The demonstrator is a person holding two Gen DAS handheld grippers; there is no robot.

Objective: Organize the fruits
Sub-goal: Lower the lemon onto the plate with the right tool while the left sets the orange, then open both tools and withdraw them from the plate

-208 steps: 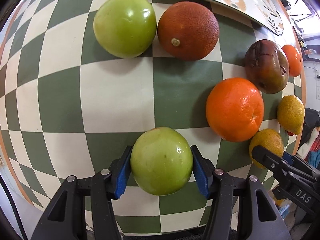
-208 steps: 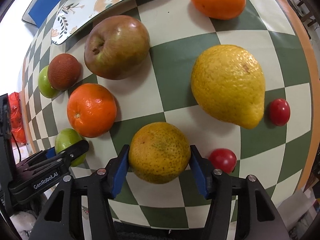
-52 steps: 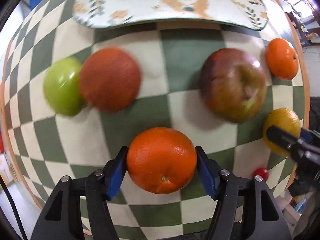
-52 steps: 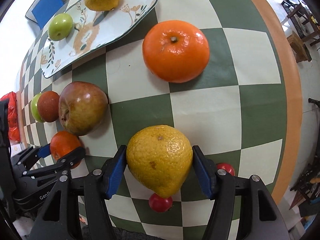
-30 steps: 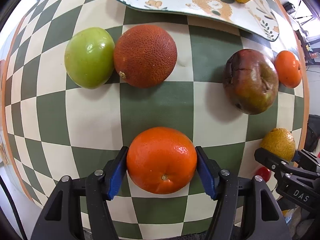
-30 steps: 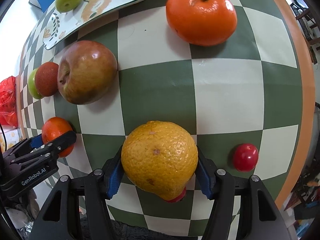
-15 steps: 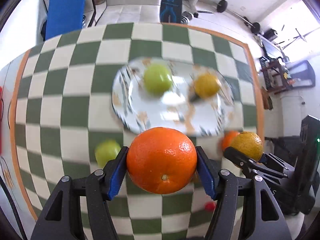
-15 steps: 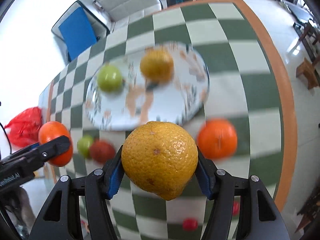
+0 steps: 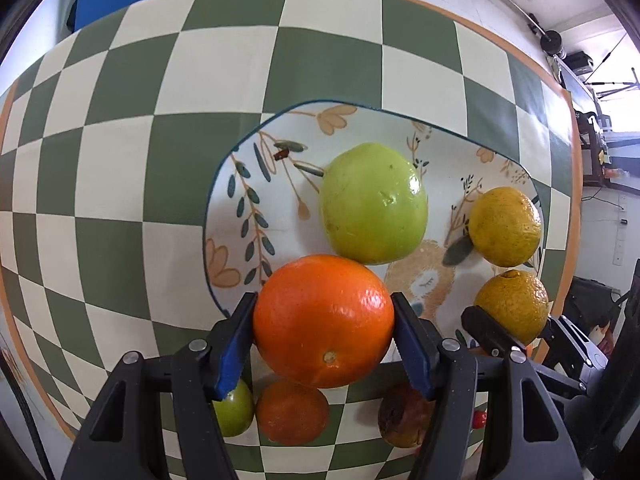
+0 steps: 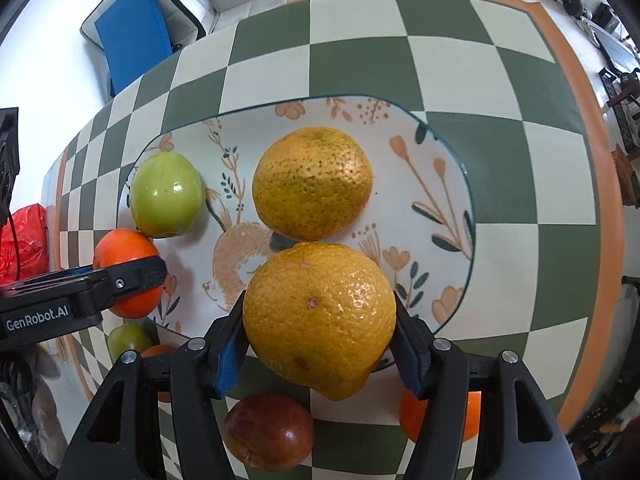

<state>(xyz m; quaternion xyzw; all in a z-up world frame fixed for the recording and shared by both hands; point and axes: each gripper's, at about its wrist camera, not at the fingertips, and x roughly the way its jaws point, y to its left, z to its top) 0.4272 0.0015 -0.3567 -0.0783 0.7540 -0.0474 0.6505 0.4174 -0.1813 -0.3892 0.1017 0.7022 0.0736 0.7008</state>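
A glossy, dimpled orange [image 9: 324, 320] sits clamped in the left gripper [image 9: 324, 334] above the near rim of the floral ceramic plate [image 9: 256, 184]. A knobbly, pear-shaped yellow citrus [image 10: 320, 316] is pinched in the right gripper [image 10: 320, 336] over the same plate, where a smooth green apple [image 10: 166, 194] and a speckled yellow orange [image 10: 312, 182] lie.

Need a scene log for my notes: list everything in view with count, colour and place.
table: 1, green-cream checked, below.
plate: 1, white floral, on table.
green apple: 1, green, on plate.
yellow citrus: 1, yellow, on plate.
brown apple: 1, brown-red, table.
dark orange: 1, deep orange, table.
small fruit: 1, green, table.
tangerine: 1, orange, table.
tomato: 1, red, table.
chair cushion: 1, blue, beyond table.
left gripper: 1, black, holding orange.
right gripper: 1, black, holding lemon.
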